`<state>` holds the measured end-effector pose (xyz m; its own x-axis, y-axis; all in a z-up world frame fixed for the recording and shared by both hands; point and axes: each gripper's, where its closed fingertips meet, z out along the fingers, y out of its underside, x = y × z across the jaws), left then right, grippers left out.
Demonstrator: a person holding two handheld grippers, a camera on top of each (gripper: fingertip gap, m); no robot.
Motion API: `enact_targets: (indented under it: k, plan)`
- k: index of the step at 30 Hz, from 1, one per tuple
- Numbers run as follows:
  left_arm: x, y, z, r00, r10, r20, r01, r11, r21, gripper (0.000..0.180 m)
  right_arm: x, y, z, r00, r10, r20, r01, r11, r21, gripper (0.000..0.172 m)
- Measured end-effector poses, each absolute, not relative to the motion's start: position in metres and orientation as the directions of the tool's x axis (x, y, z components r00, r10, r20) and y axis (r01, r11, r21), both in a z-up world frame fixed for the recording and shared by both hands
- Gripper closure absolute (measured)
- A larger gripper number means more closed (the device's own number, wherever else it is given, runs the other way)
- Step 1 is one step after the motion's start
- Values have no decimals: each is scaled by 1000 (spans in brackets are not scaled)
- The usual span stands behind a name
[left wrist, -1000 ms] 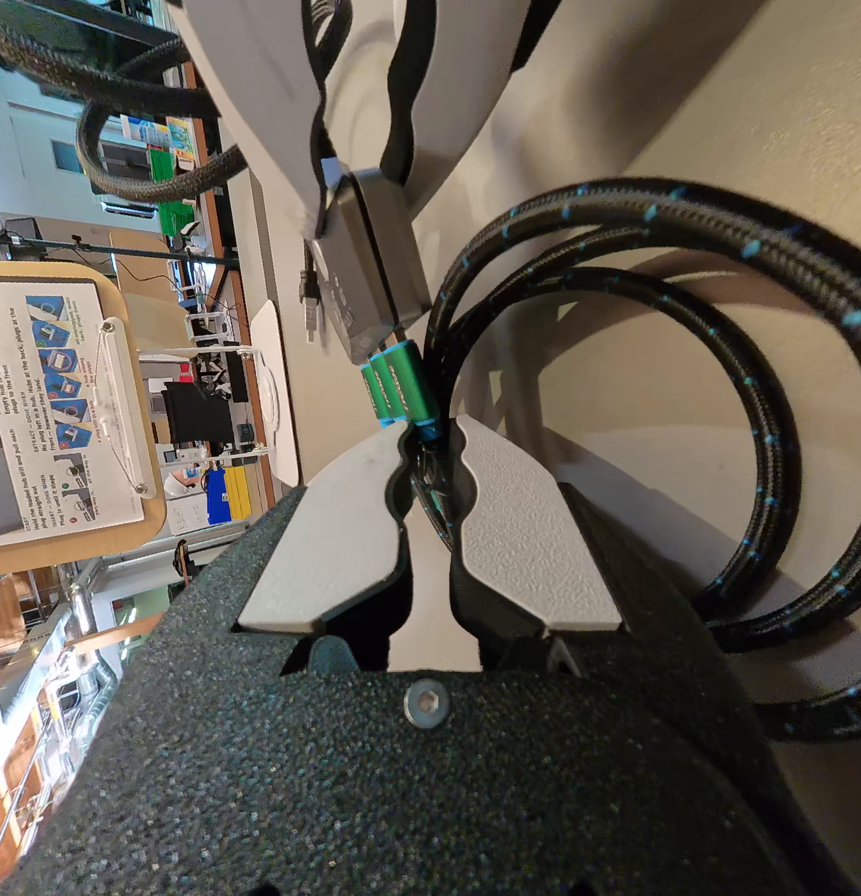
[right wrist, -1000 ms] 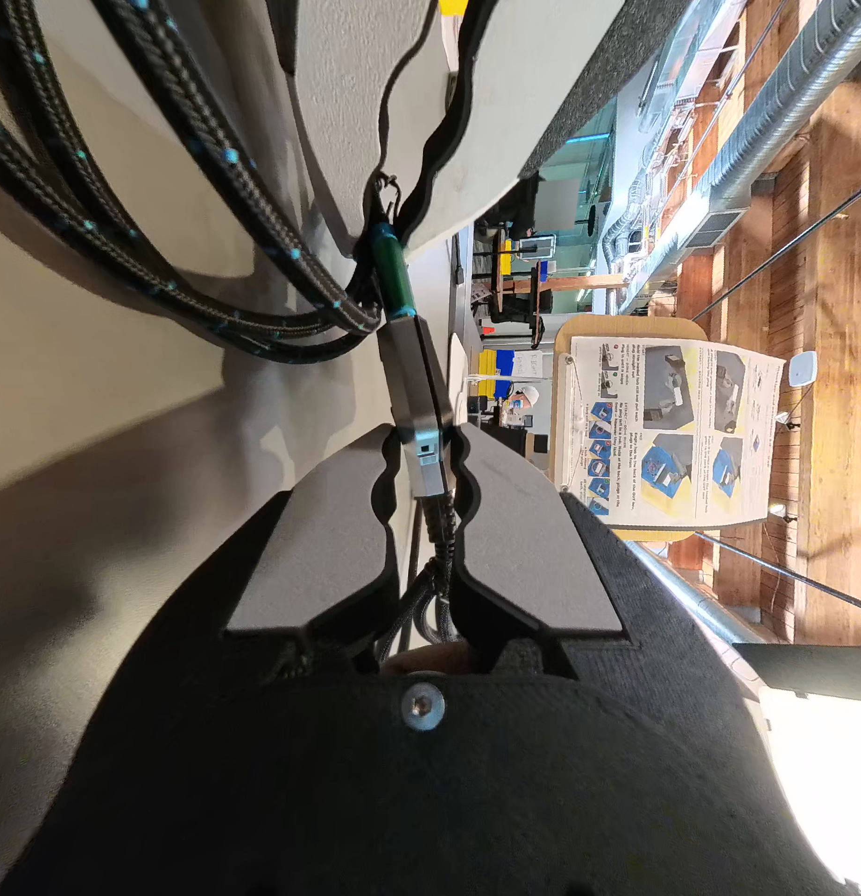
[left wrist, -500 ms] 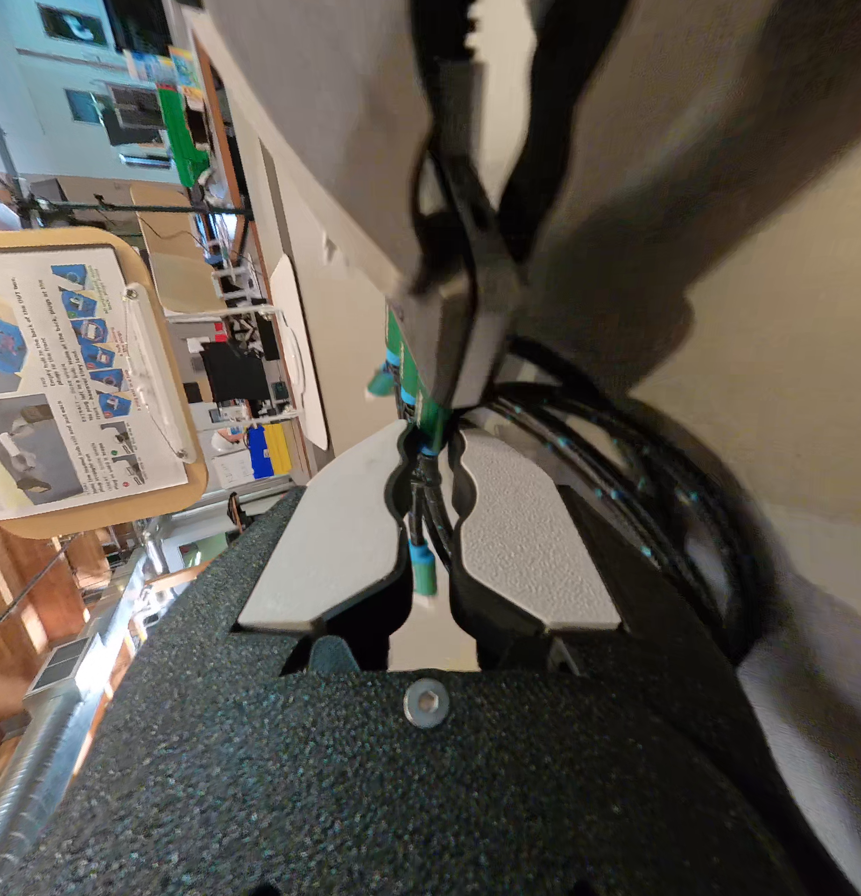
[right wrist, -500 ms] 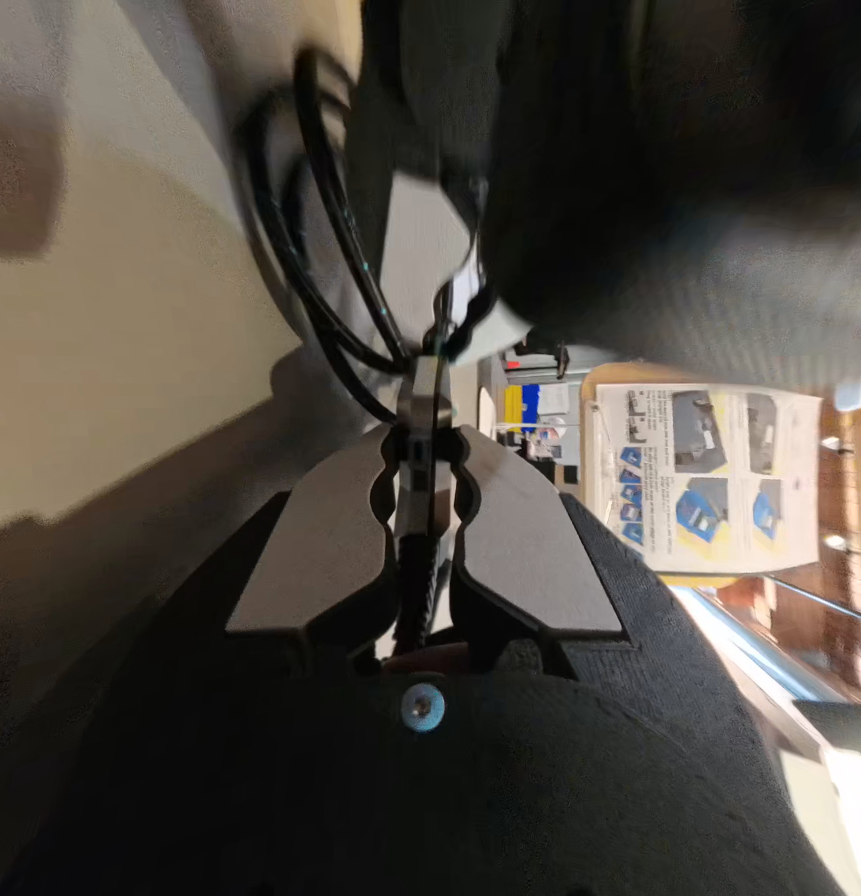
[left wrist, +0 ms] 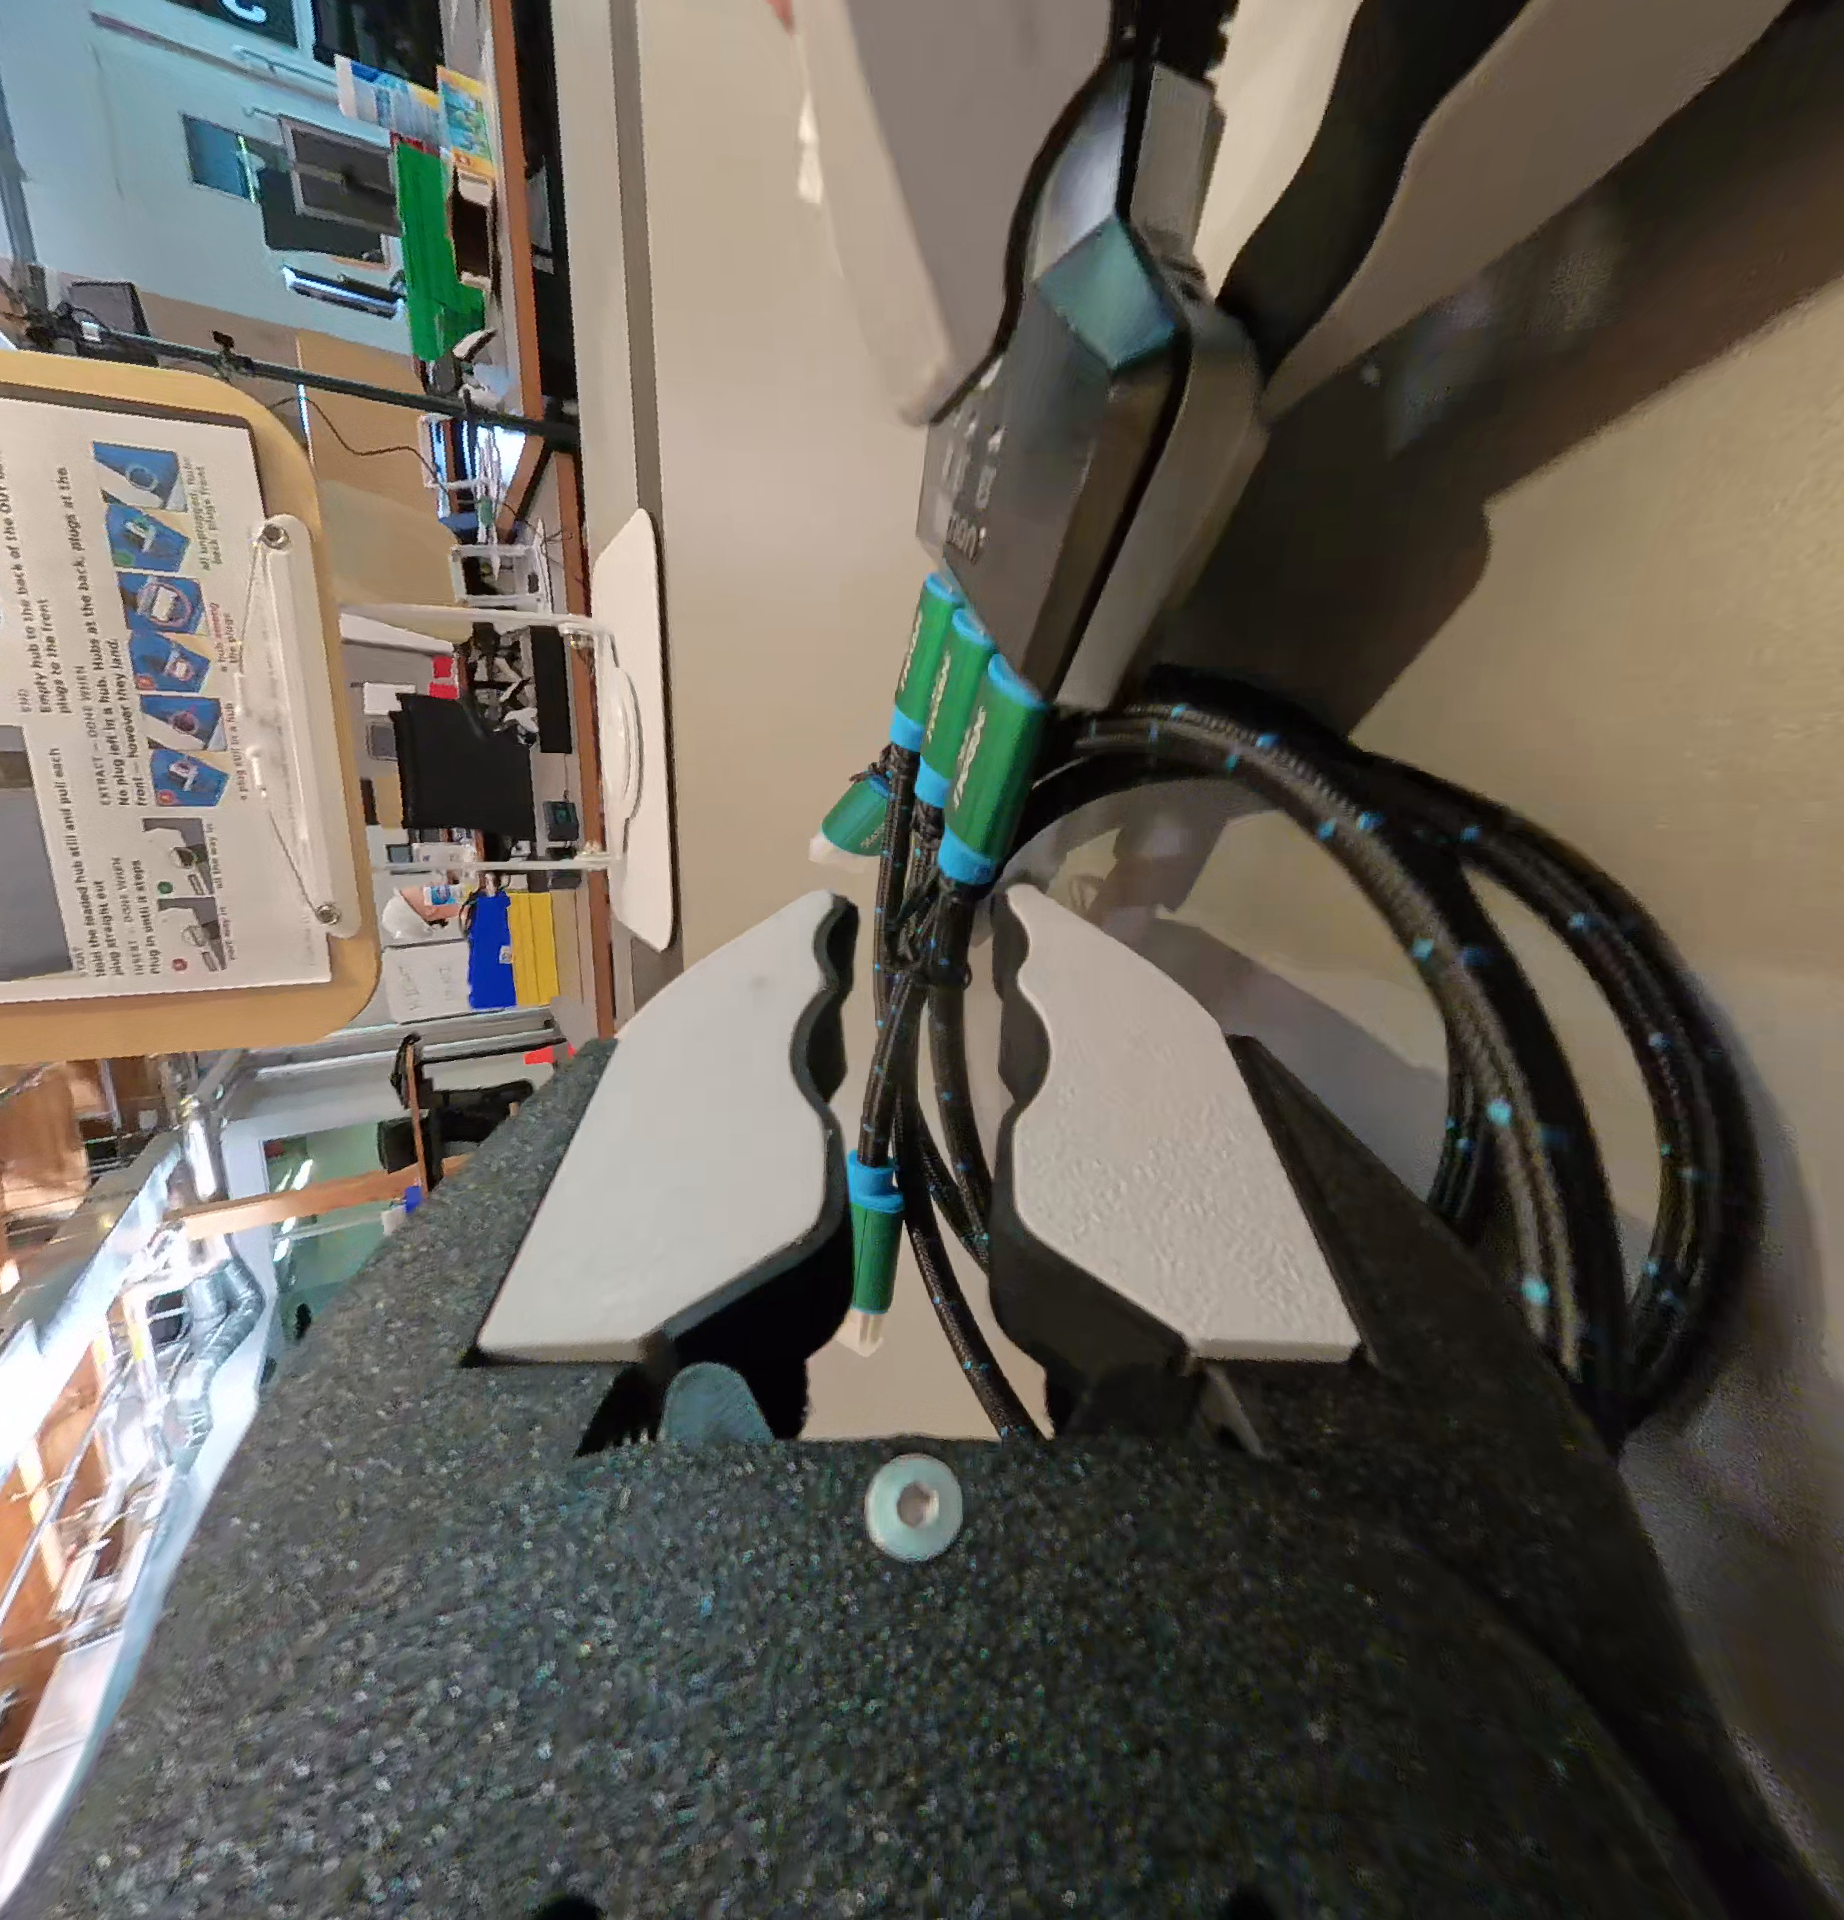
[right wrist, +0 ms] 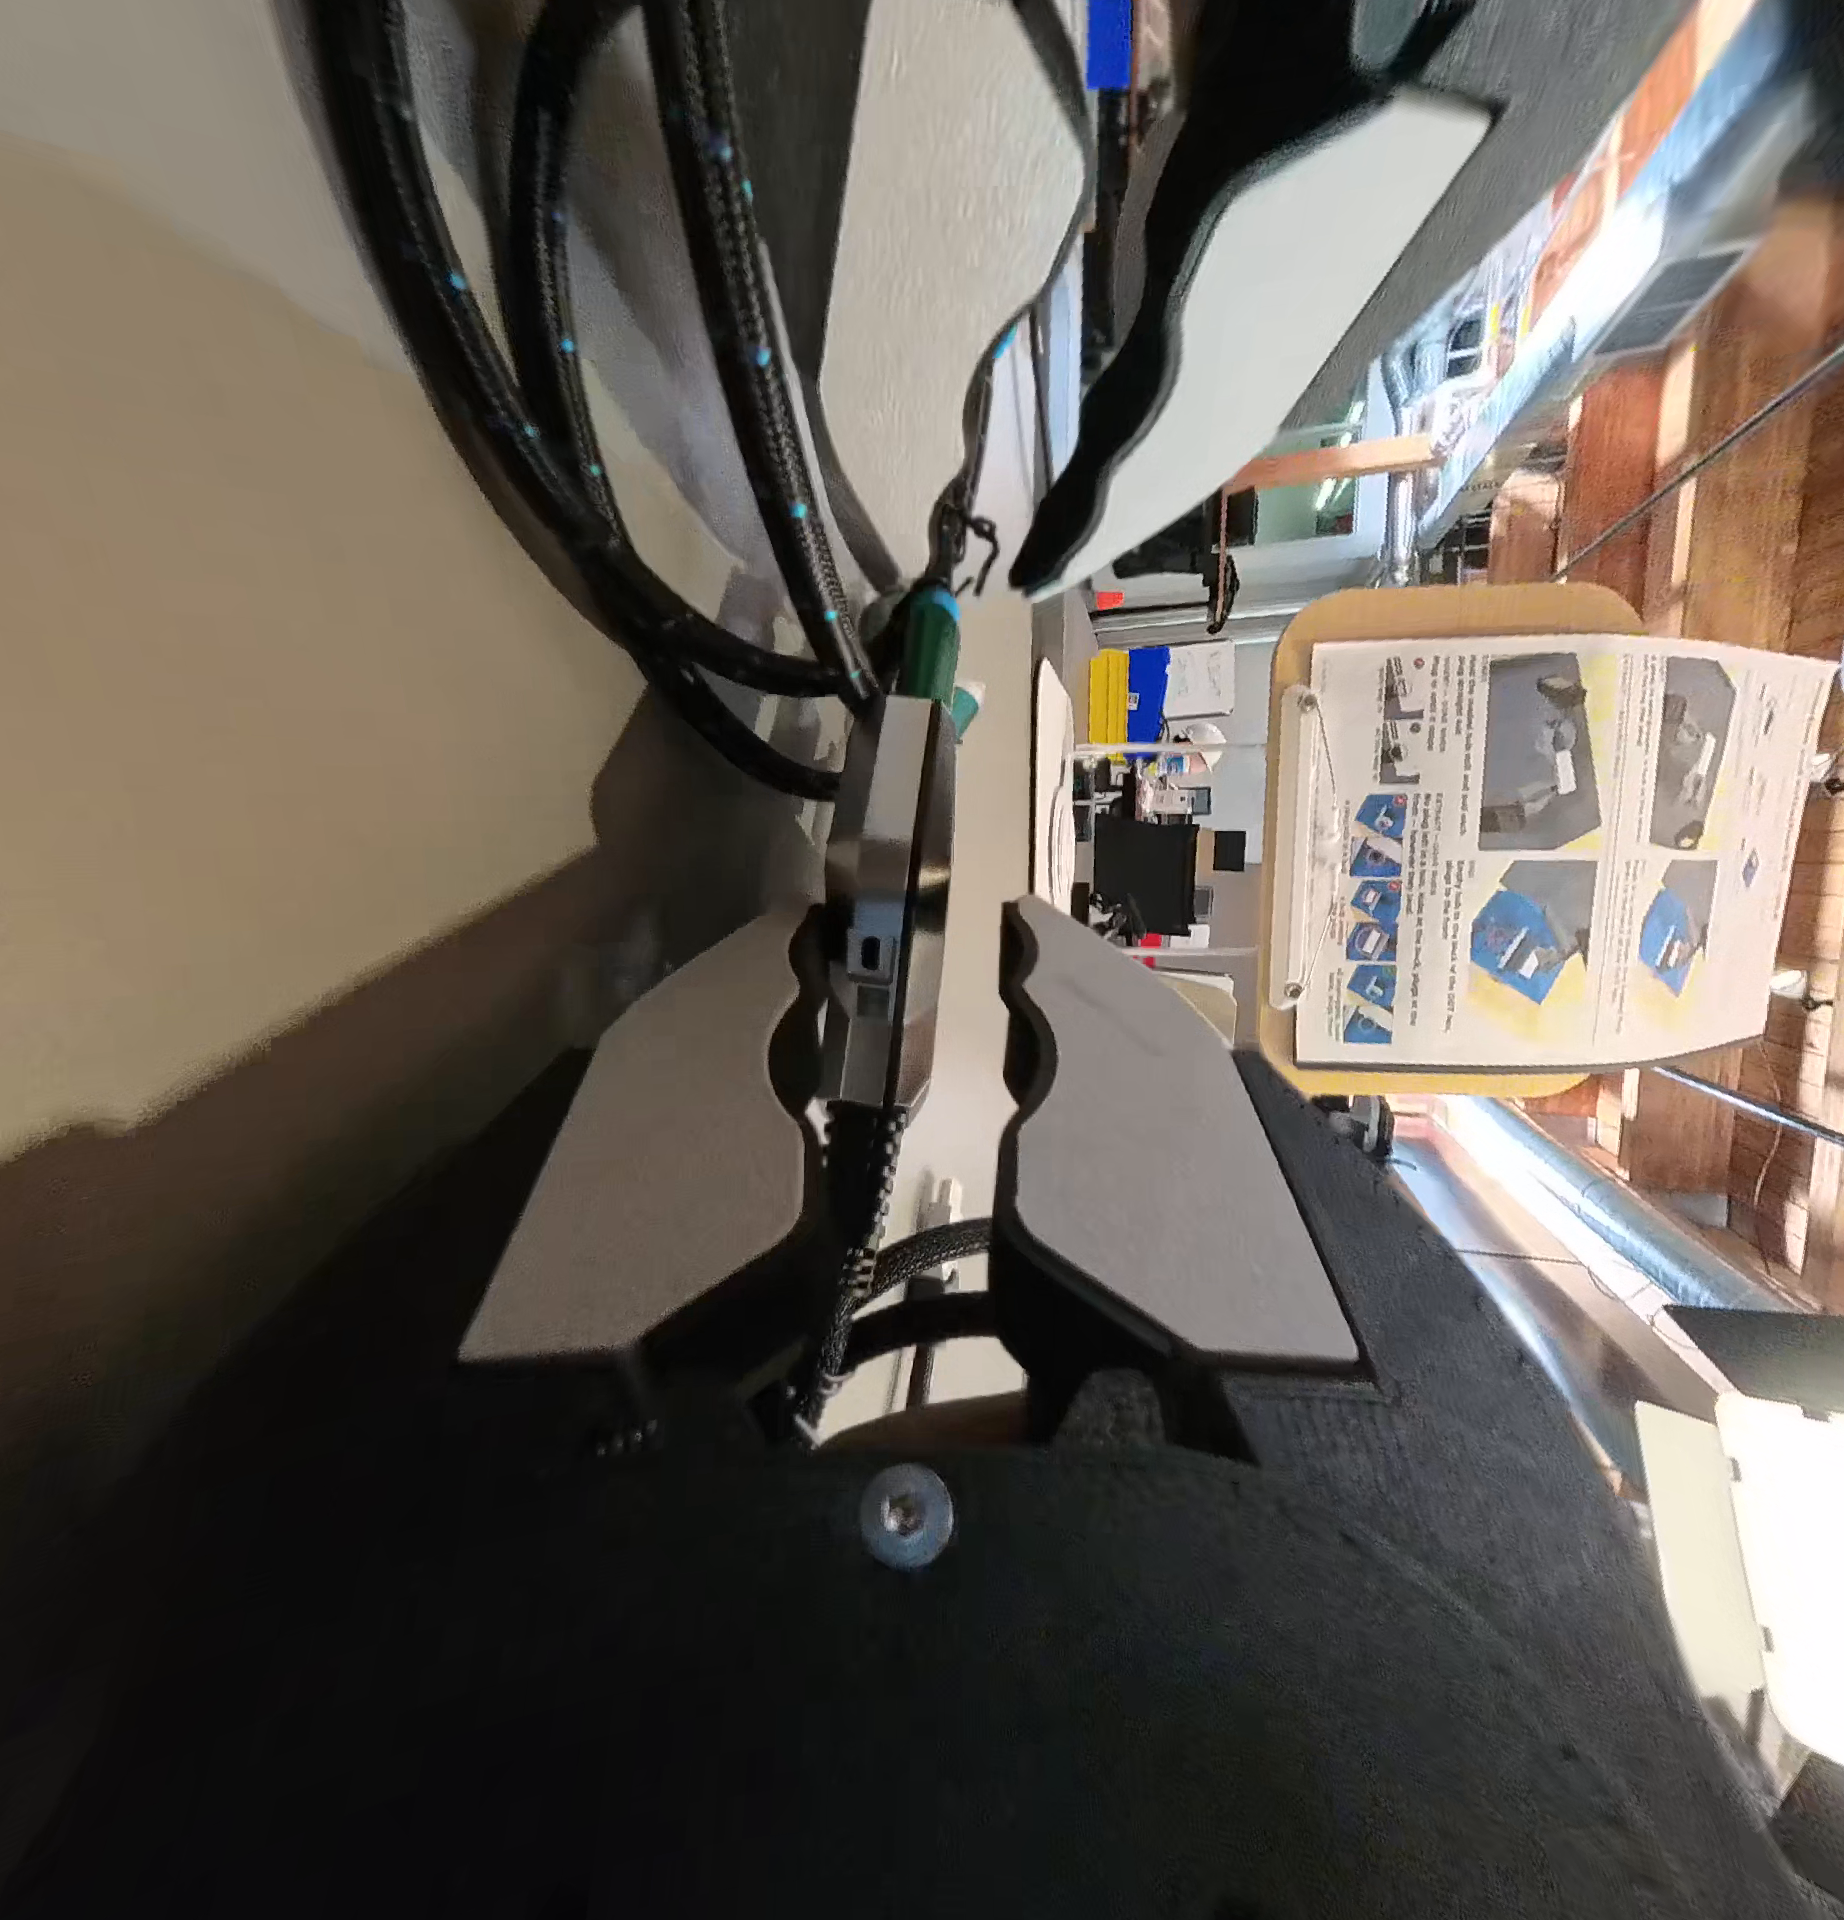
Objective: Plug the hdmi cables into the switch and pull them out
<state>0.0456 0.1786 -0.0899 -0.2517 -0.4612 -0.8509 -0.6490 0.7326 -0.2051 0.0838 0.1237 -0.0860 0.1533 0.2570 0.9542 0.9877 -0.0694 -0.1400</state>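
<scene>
Left wrist view: left gripper (left wrist: pixel 923 925) has its jaws apart w/ clear gaps both sides; a bundle of thin black braided cables w/ blue flecks (left wrist: pixel 913 1039) runs lengthwise down the slot between the grey fingers (left wrist: pixel 1126 1143), pressed by neither pad. One loose green plug w/ blue collar (left wrist: pixel 874 1262) hangs deep in the slot near the palm. Straight ahead of the tips, three green metal plugs w/ blue collars (left wrist: pixel 959 727) sit side by side in the end of a dark grey flat rectangular hub (left wrist: pixel 1063 488); hub's long axis runs on away from the tips, roughly in line w/ the fingers. A thick black braided cable coil (left wrist: pixel 1520 987) loops off to the gripper's right, on the beige tabletop (left wrist: pixel 1676 623).

Right wrist view: right gripper (right wrist: pixel 902 935) also parted. Hub's opposite end (right wrist: pixel 882 935) lies against the left finger (right wrist: pixel 689 1122); plain gap to the right finger (right wrist: pixel 1136 1143), so not clamped. Hub's own braided lead (right wrist: pixel 866 1195) trails back into the slot. So grippers face each other along the hub: right one at the hub, left one at the plug end. A printed instruction board on a tan stand (right wrist: pixel 1520 862) is well off to the right.
</scene>
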Motion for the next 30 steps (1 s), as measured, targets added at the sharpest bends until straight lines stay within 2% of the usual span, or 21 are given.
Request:
enact_targets:
  k: [4, 11, 15, 17, 21, 30]
  plan:
    - [45, 172, -82, -248, -537, -806, -581, 748, -320, 148, 92, 120, -85, 187, 256, 948, 981, -90, -170, 136]
    - [41, 164, -56, -185, -794, -578, -467, 589, -659, 146, 109, 117, -91, 269, 323, 907, 955, -213, -207, 121]
    - [35, 180, -41, -115, -882, -457, -417, 460, -784, 145, 112, 125, -107, 301, 422, 855, 938, -292, -186, 137]
    - [32, 192, -37, -68, -906, -417, -397, 408, -822, 145, 114, 133, -107, 261, 412, 873, 942, -307, -137, 145]
    - [27, 221, -39, 39, -923, -383, -397, 338, -853, 145, 113, 143, -93, 152, 327, 933, 967, -243, -73, 150]
    - [14, 264, -33, 231, -929, -288, -346, 199, -917, 151, 127, 130, -37, 36, 166, 986, 988, -156, -10, 151]
